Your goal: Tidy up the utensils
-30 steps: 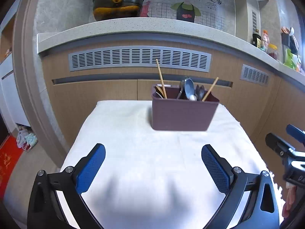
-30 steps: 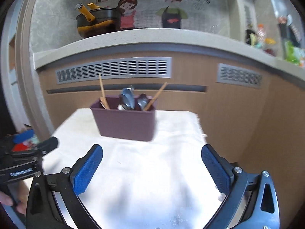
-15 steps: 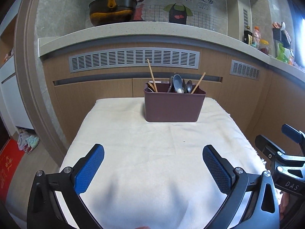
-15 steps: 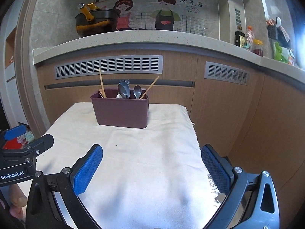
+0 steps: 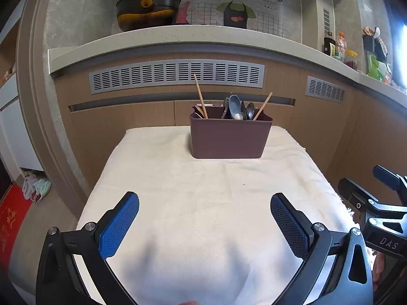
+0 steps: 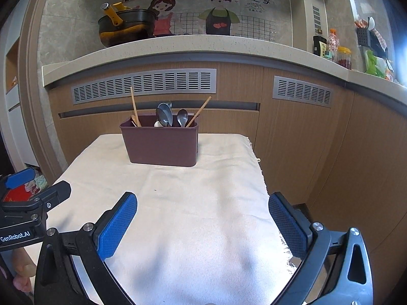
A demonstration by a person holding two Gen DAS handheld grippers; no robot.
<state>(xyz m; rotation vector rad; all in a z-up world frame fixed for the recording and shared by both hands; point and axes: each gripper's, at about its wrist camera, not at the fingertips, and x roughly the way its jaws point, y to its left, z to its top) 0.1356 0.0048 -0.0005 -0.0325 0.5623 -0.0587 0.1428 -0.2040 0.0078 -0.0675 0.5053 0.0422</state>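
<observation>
two tools are hovering over the near end of the surface (image 5: pixel 203 203), which is wearing a cream cloth. the left tool (image 5: pixel 204 225) is holding its blue pads spread wide with nothing between them, and the right tool (image 6: pixel 203 225) is doing the same, gaping and empty. each is showing at the edge of the other's view, side by side and apart.

one maroon utensil bin (image 5: pixel 230 137) is standing upright at the far end of the cloth, well apart from both tools. its long axis is running left to right across the surface, its broad face turned toward the tools.

counting what is poking out of it: two wooden chopsticks are rising clear above the rim. one chopstick (image 5: pixel 200 96) is standing at the left end, nearly upright and tipping a little to the left at its top; the other chopstick (image 5: pixel 263 105) is leaning at the right end, its tip slanting up and to the right. a short wooden end or two is also lying low in the left corner — too small to count surely. between the chopsticks metal spoons (image 6: pixel 164 117) are sitting bowl-up, handles down; two bowls are reading plainly in the right wrist view, with more metal bunched beside them that i cannot separate.

behind, one dark pot (image 6: pixel 124 29) with a yellow handle is resting on the pale counter — and a few bottles (image 6: pixel 328 44) are standing at its right end.
</observation>
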